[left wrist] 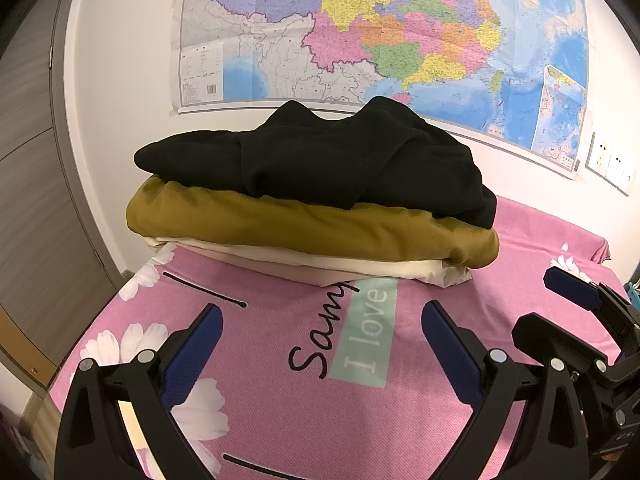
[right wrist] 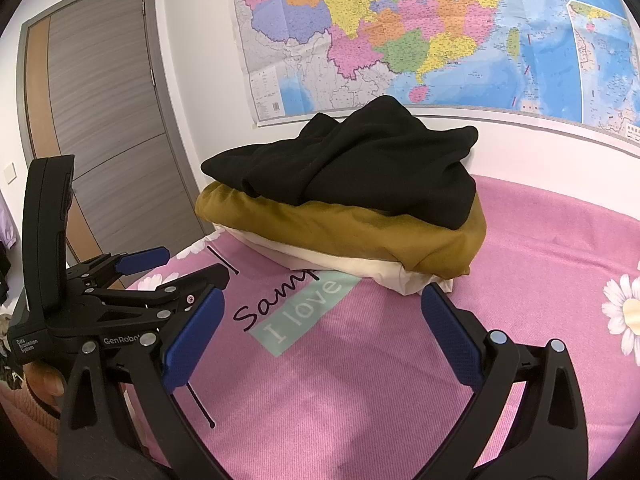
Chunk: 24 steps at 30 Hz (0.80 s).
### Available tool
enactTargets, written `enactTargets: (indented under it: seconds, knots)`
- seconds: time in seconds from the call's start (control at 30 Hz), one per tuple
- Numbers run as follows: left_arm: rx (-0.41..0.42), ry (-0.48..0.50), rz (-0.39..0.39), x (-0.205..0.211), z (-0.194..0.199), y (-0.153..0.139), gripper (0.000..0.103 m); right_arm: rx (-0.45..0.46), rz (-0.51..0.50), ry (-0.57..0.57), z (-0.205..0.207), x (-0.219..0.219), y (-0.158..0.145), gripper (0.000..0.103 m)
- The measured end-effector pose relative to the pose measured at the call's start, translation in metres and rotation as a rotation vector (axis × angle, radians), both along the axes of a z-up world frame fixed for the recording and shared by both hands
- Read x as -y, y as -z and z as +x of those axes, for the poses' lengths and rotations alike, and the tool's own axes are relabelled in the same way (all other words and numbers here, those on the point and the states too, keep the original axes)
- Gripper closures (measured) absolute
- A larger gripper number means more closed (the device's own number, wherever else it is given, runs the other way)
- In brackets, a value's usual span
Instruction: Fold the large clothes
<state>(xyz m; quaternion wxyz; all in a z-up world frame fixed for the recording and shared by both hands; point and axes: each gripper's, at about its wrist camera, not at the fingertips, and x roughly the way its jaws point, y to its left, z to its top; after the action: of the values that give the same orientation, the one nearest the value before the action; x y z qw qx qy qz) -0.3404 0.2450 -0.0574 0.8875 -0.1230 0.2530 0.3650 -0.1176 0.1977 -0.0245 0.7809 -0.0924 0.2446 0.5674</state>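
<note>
A stack of folded clothes lies at the far side of the pink bed sheet (left wrist: 280,380). A black garment (left wrist: 320,160) lies loosely bunched on top, over a mustard one (left wrist: 300,228) and a cream one (left wrist: 340,270) at the bottom. The stack also shows in the right wrist view: black (right wrist: 360,160), mustard (right wrist: 360,232), cream (right wrist: 360,270). My left gripper (left wrist: 322,316) is open and empty, short of the stack. My right gripper (right wrist: 322,300) is open and empty, also short of it. The right gripper appears at the right edge of the left wrist view (left wrist: 580,300). The left gripper appears at the left of the right wrist view (right wrist: 176,266).
The sheet (right wrist: 540,260) has daisy prints and an "I love" label (left wrist: 366,336). A large map (left wrist: 380,28) hangs on the white wall behind the stack. A grey door (right wrist: 112,120) stands at the left. Wall sockets (left wrist: 610,162) sit at the right.
</note>
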Motion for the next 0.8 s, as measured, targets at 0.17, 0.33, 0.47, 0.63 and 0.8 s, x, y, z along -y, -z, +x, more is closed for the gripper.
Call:
enactTargets:
  seconds: [0.17, 0.33, 0.47, 0.63, 0.8]
  knots:
    - [0.002, -0.001, 0.001, 0.000, 0.000, 0.000, 0.007, -0.003, -0.001, 0.002, 0.000, 0.000, 0.000, 0.006]
    - [-0.001, 0.000, 0.000, -0.001, 0.000, 0.000, 0.007, -0.002, -0.003, -0.001, 0.001, 0.000, 0.000, 0.006]
    - [0.003, 0.009, 0.022, 0.006, 0.001, 0.001, 0.007, -0.004, -0.004, 0.004, 0.001, 0.001, 0.000, 0.006]
    - [0.007, 0.024, 0.035, 0.011, 0.005, 0.002, 0.007, -0.011, -0.006, 0.014, 0.004, 0.003, 0.002, 0.006]
    - [-0.004, 0.049, -0.018, 0.013, 0.016, 0.006, 0.007, -0.012, -0.003, 0.039, 0.012, 0.014, 0.003, 0.006]
